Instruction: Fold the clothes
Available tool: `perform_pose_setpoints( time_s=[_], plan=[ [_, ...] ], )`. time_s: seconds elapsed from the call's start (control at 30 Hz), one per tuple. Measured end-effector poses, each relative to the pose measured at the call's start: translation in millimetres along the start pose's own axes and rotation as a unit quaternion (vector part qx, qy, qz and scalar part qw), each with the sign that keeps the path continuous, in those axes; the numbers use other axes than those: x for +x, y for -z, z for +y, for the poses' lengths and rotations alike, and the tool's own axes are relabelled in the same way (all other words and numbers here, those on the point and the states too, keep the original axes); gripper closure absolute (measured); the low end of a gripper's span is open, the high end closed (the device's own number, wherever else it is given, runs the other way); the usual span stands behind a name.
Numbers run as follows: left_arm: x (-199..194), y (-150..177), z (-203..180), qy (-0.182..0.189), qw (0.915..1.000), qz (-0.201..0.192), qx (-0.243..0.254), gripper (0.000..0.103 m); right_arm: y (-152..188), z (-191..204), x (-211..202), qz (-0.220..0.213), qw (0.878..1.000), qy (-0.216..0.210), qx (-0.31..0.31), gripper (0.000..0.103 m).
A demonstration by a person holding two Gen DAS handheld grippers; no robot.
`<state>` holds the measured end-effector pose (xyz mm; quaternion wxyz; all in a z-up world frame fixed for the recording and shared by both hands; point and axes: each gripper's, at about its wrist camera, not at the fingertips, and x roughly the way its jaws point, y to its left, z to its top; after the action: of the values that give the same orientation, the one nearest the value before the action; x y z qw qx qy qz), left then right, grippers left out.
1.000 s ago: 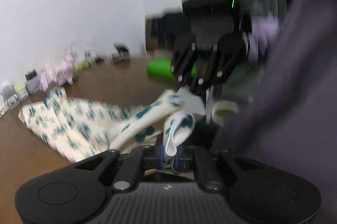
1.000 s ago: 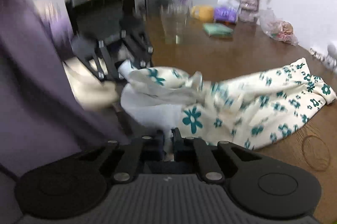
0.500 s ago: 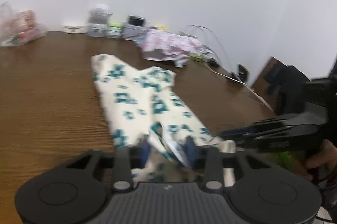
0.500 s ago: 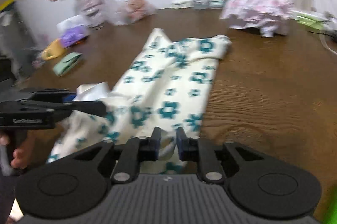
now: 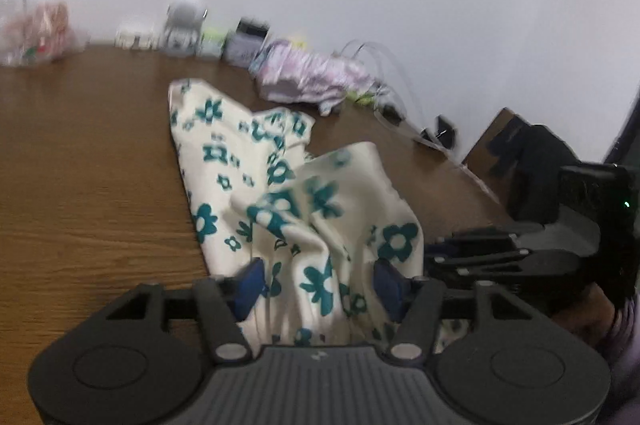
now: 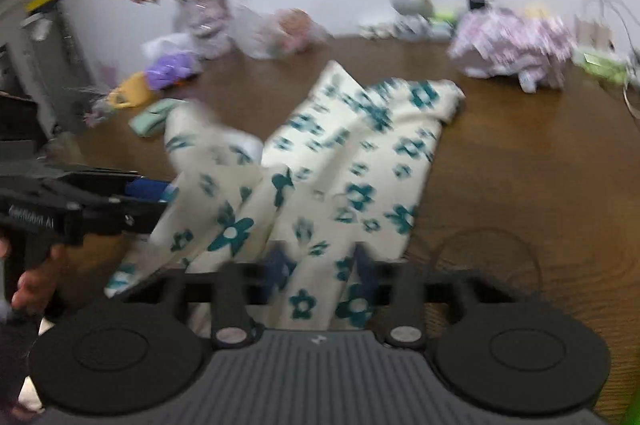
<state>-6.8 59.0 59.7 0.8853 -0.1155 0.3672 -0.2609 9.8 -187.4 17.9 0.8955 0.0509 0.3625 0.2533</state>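
Cream cloth with teal flowers lies lengthwise on the brown wooden bench, far end flat, near end bunched and rumpled. Left gripper: jaws apart, fabric heaped between the blue pads, not pinched. Right gripper: jaws also spread, cloth lying between them; view is blurred. Pink garment pile sits well beyond, by the white wall.
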Motion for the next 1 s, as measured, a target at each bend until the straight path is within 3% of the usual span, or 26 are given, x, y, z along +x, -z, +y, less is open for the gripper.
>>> perform_pose_setpoints(
  time_s=[0.1, 0.23, 0.3, 0.37, 0.47, 0.53, 0.6, 0.7, 0.73, 0.77, 0.87, 0.93, 1.0],
  plan=[
    [10, -7, 12, 0.011, 0.9992, 0.013, -0.035, 0.094, 1, -8, 1, -0.017, 0.999, 0.004, 0.040, 0.098],
    [15, 3, 20, -0.025, 0.9988, 0.020, -0.038, 0.088, 3, -14, -2, -0.029, 0.998, 0.027, 0.051, 0.095],
    [10, 8, 21, -0.032, 0.9987, 0.011, -0.037, 0.085, 2, -8, -16, -0.057, 0.997, 0.029, 0.033, 0.094],
    [8, 11, 21, -0.035, 0.9985, 0.004, -0.042, 0.085, -4, 5, -33, -0.095, 0.996, 0.004, 0.002, 0.094],
    [9, 13, 18, -0.041, 0.9985, -0.002, -0.038, 0.085, -10, 27, -45, -0.122, 0.988, -0.081, -0.043, 0.095],
    [10, 14, 16, -0.045, 0.9984, -0.006, -0.033, 0.085, -10, 42, -32, -0.108, 0.986, -0.109, -0.069, 0.095],
    [8, 15, 15, -0.047, 0.9984, -0.009, -0.031, 0.085, -8, 48, -6, -0.078, 0.990, -0.082, -0.080, 0.096],
    [-1, 16, 12, -0.057, 0.9980, -0.016, -0.022, 0.084, -5, 26, 34, -0.010, 0.998, -0.059, -0.011, 0.097],
    [-10, 15, 8, -0.066, 0.9974, -0.025, -0.015, 0.075, -4, 20, 43, 0.005, 0.998, -0.058, 0.007, 0.097],
    [-19, 14, 3, -0.074, 0.9966, -0.034, -0.007, 0.063, -1, 17, 46, 0.006, 0.998, -0.064, 0.010, 0.097],
    [-47, 11, -10, -0.100, 0.9930, -0.061, 0.015, 0.058, 1, 19, 48, 0.009, 0.998, -0.059, -0.001, 0.097],
    [-56, 5, -20, -0.083, 0.9935, -0.073, 0.027, 0.057, 2, 21, 48, 0.007, 0.998, -0.055, -0.011, 0.097],
    [-39, 3, -26, -0.085, 0.9944, -0.050, 0.039, 0.058, 0, 18, 46, 0.010, 0.998, -0.059, -0.006, 0.097]
  ],
)
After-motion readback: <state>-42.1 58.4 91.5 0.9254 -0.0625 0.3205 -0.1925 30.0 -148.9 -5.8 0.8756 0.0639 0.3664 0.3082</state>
